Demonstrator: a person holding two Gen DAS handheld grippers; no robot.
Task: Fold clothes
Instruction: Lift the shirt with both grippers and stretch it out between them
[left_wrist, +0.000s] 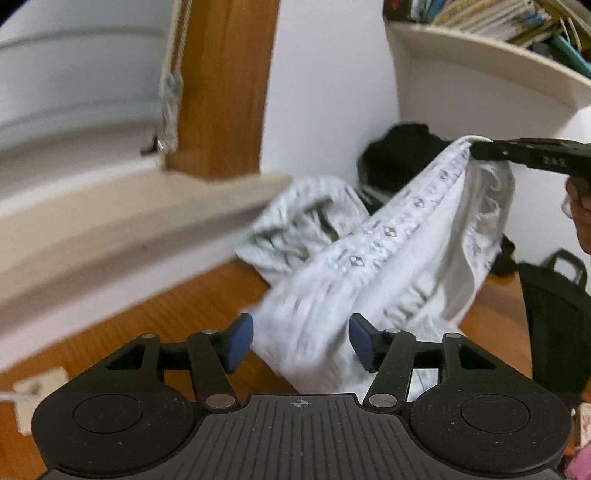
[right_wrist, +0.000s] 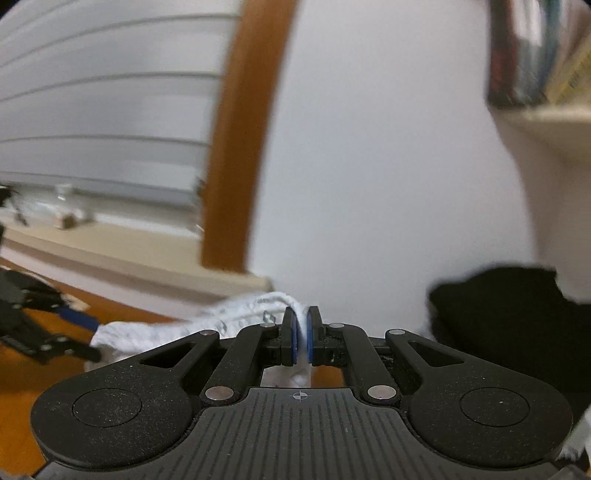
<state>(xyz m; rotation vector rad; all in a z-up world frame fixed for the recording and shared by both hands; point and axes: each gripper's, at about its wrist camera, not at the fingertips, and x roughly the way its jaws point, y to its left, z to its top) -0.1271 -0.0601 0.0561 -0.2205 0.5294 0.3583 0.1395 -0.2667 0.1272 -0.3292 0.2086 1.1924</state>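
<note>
Two grippers work one white patterned garment (left_wrist: 388, 258). The right gripper (right_wrist: 301, 334) is clamped on a fold of its cloth (blue pads nearly together), lifting it so it hangs toward the wooden floor (left_wrist: 166, 321). The left gripper (left_wrist: 301, 341) has its jaws spread apart, cloth between them at 12 o'clock. A black bag (left_wrist: 554, 317) sits at 3 o'clock.
</note>
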